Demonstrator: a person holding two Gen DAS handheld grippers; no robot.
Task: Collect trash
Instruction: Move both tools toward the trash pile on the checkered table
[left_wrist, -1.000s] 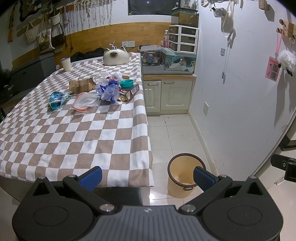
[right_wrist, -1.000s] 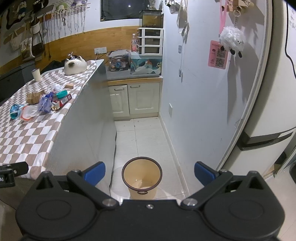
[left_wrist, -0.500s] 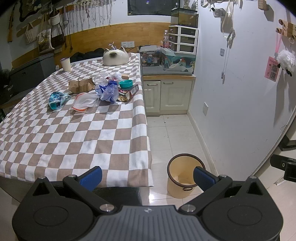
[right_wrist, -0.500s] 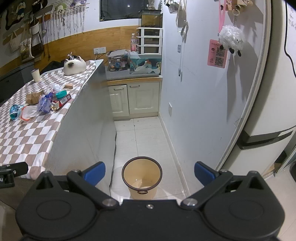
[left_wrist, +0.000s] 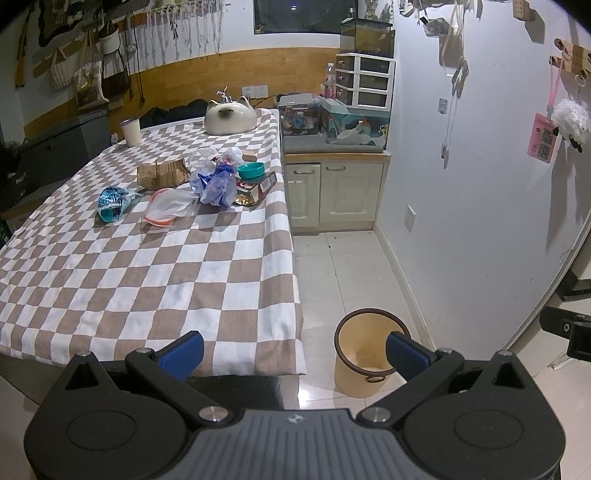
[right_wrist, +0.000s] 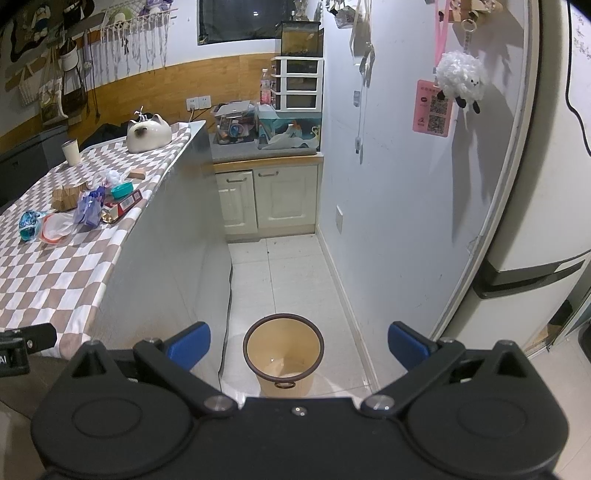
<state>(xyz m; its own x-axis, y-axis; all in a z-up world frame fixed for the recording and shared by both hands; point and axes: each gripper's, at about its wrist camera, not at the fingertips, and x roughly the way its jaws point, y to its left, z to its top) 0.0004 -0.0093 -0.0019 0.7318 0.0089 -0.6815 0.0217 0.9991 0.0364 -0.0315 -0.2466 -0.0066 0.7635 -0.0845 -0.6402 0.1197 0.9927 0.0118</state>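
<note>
Table nearer; right view's fridge

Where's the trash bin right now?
The trash bin stands on the tiled floor, centred between the open right gripper's fingers in the right wrist view; in the left wrist view it sits right of the checkered table.

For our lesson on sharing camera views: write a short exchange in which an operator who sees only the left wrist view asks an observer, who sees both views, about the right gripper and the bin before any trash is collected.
Operator: Is the right gripper holding anything?
Observer: No. The right gripper is open, with nothing between its fingers.
Operator: I see only part of the bin's inside. Any trash in it?
Observer: The right wrist view looks down into the bin; no trash shows on its bottom.
</note>
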